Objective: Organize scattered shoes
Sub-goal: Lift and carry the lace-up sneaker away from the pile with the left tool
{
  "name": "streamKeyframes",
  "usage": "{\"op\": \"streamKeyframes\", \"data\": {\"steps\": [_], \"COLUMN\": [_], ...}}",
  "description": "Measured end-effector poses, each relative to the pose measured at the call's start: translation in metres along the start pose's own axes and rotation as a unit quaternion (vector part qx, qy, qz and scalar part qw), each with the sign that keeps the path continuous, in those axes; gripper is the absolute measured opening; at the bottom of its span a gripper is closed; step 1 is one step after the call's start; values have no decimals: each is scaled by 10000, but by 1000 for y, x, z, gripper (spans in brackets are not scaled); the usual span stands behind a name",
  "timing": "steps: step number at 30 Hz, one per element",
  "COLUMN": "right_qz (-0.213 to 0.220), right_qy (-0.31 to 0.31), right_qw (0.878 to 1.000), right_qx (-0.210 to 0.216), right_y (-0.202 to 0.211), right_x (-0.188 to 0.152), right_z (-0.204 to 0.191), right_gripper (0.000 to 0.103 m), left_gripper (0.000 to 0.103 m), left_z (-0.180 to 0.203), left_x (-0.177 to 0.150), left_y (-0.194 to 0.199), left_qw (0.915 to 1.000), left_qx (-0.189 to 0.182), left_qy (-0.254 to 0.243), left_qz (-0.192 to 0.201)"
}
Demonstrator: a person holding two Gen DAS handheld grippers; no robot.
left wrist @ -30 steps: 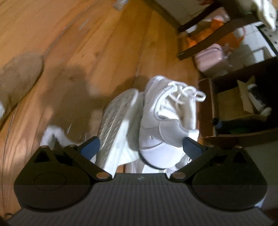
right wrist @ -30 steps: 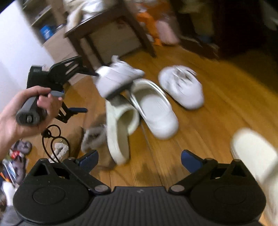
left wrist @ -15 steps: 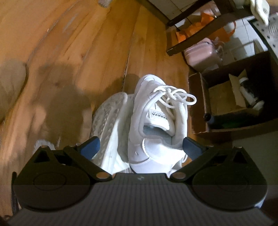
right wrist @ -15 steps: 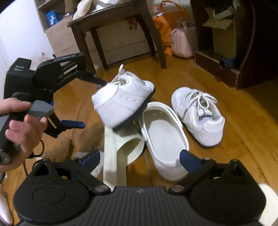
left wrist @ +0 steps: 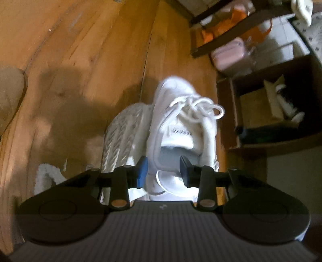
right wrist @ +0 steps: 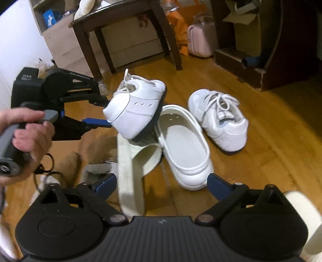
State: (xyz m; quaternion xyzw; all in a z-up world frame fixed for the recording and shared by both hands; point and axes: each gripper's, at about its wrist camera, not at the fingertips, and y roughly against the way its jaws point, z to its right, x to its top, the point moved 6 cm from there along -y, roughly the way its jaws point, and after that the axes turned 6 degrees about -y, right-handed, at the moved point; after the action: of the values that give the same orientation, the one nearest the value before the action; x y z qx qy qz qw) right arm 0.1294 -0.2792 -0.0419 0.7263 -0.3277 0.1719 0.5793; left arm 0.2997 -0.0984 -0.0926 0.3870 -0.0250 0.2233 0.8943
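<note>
Since a moment ago my left jaws have swung in from wide open, and they are closing on the heel of the white lace-up sneaker (left wrist: 181, 129). My left gripper (left wrist: 163, 170) has its blue pads at the two sides of the heel collar, and the right wrist view shows the shoe tilted up off the wooden floor (right wrist: 271, 161), heel toward my left hand (right wrist: 28, 137). I cannot tell if the pads press it yet.

Under that shoe lies a cream slide sandal (right wrist: 132, 173), and a white rubber clog (right wrist: 185, 153) sits just beside it. A second white lace-up sneaker (right wrist: 221, 123) stands on the floor to the right of the clog, close by it.

My right gripper (right wrist: 161, 183) hangs over the sandal and the clog with its jaws wide apart and nothing in them.

A dark wooden desk (right wrist: 124, 16) stands behind the shoes, and a pink little suitcase (right wrist: 201, 38) is near it.
</note>
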Motion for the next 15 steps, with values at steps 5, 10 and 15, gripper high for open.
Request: {"op": "streamKeyframes", "data": {"steps": [5,10,15], "right_qz": [-27,-95,-133], "right_qy": [22,73,142], "right_qw": [9999,9998,9997], "right_qx": [-136,-179,-150], "right_y": [4,10,21], "right_x": [-4,-14,-27], "right_z": [0,0,3], "right_gripper": [97,97,97], "left_gripper": [44,17,18], "left_z": [-2,-4,-4], "left_x": [-11,-45,-57], "left_y": [-18,-32,-7], "left_qw": [9997,9996,9992], "left_qx": [140,243,199], "left_qy": [-174,-161,-335], "left_qz": [36,-48,62]}}
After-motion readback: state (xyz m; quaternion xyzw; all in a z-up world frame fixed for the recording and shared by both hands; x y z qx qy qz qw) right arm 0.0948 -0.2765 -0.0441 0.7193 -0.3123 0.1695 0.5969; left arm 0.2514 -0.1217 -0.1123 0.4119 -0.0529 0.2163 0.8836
